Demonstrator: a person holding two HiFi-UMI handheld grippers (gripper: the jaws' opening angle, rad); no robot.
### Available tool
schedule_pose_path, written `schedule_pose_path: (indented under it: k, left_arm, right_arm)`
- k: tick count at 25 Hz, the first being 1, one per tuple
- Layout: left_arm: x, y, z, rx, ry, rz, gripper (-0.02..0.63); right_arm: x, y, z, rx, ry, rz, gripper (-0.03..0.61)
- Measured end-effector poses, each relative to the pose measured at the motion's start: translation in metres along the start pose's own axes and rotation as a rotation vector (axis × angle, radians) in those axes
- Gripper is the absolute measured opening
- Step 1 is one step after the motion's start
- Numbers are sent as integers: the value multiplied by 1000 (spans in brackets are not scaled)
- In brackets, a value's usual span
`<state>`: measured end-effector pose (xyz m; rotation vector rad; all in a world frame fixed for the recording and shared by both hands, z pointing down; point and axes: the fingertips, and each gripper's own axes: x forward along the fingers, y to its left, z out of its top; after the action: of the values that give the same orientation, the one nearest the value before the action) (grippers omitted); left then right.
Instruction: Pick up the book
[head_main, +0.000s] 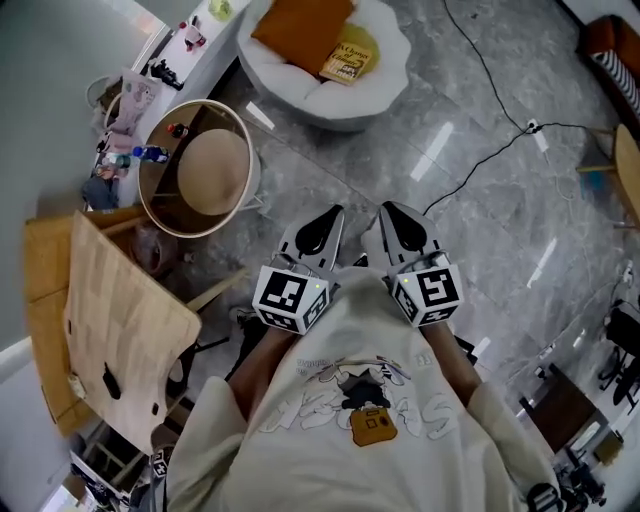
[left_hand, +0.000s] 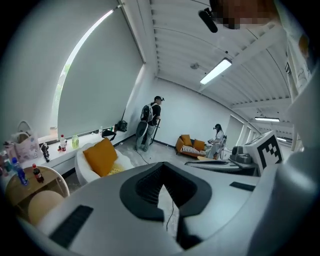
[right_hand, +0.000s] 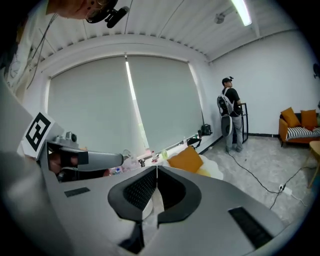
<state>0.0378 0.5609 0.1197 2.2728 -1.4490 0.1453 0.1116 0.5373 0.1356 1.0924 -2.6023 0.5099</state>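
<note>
The person's pale shirt (head_main: 350, 420) fills the near edge of the head view. Just beyond it, the two marker cubes sit side by side.

The left gripper (head_main: 333, 212) has its jaws together, tips meeting with nothing between them. Its own view shows only floor past the closed tips. The right gripper (head_main: 388, 208) is the same: jaws together and empty. Both are held close to the chest, near each other, and tilted a little downward.

Out past the tips is bare grey floor (head_main: 420, 150), with a black cable (head_main: 480, 62) running across it. Beyond that stands a round white chair (head_main: 385, 95).

The book (head_main: 348, 58) lies on the chair's seat, touching an orange cushion (head_main: 300, 30) at its left. It is almost straight ahead of the grippers and well apart from both, so neither is near a grasp.

The book looks like a thin yellow paperback. It is probably light, with a cover that bends and may be slick. It seems to rest flat on soft padding, so one jaw could likely press down into the seat and slip under an edge.

The edge away from the cushion, or the spine if it can be reached, looks the best hold. The jaws should pinch across the thickness and well in from the corner, so the pages do not fan or droop. They would have to open first.
</note>
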Motion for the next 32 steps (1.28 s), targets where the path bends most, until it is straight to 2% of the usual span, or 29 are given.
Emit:
schedule_pose_path:
  k: [2, 4, 9, 12, 14, 17, 21, 24, 29, 32]
  left_arm:
    - [5, 3, -4, -20, 15, 12, 6]
    - [16, 3, 5, -4, 13, 17, 6]
    - [50, -7, 31, -17, -47, 59, 6]
    - [73, -25, 40, 22, -35, 84, 6]
    - [89, -34, 42, 46, -14, 104, 6]
    - [105, -40, 39, 33, 5, 138, 6]
    - [119, -38, 45, 19, 19, 174, 6]
    - [138, -38, 43, 10, 50, 157, 6]
    - [169, -3, 41, -75, 94, 138, 6]
    - [191, 29, 52, -104, 91, 121, 6]
  right_arm:
    - [1, -7, 6, -22, 4, 7, 23]
    - [2, -21, 13, -31, -1, 13, 23]
    - [4, -69, 23, -35, -2, 34, 23]
    - [1, -101, 38, -23, -38, 33, 23]
    - [-3, -122, 47, 0, -77, 31, 23]
    - [-6, -145, 54, 53, -113, 55, 22]
    - [0, -168, 43, 91, -81, 54, 23]
    - [6, -186, 36, 131, -59, 36, 23]
    - [41, -202, 37, 204, -27, 11, 21]
    - [72, -208, 49, 183, -24, -1, 21]
